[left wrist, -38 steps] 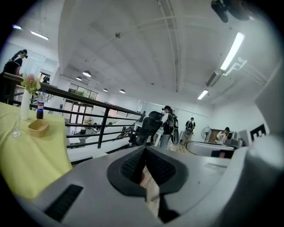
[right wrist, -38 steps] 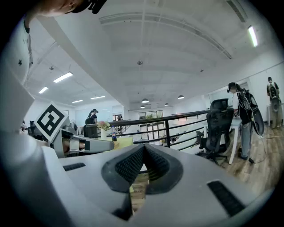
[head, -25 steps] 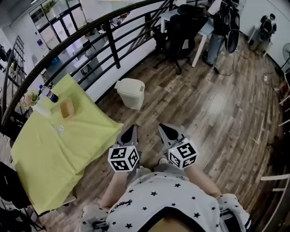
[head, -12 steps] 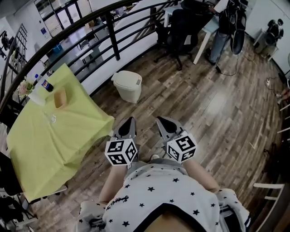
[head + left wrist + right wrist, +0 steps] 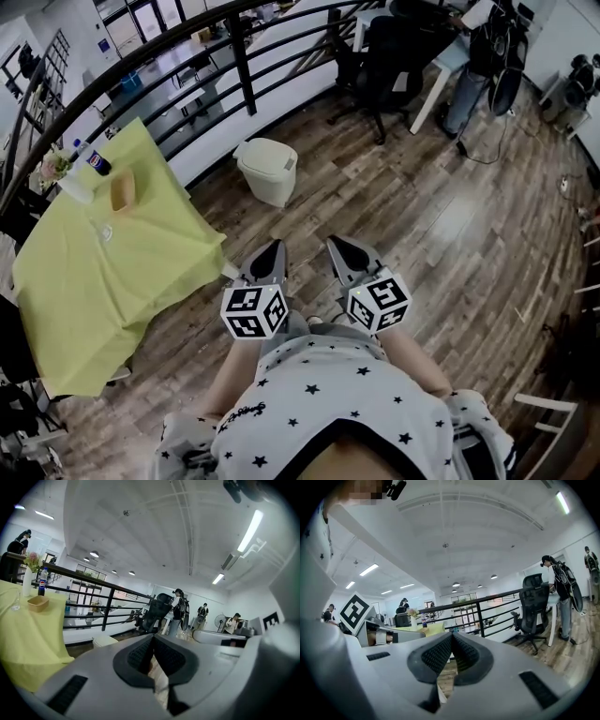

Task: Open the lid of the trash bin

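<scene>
**Bin ahead-left, out of reach; lid down, both grippers empty.**

One trash bin (image 5: pixel 267 178) stands on the wood floor at the foot of the railing (image 5: pixel 239 70), ahead and slightly left of the jaws and well apart from both. Its one lid (image 5: pixel 268 152) lies flat and closed; I cannot tell the hinge side. The two grippers are held side by side near the body. The left gripper (image 5: pixel 273 247) has its jaws pressed together on nothing, and the right gripper (image 5: pixel 336 244) is the same. The left looks nearer to the bin. It probably takes a walk forward before any reach.
</scene>
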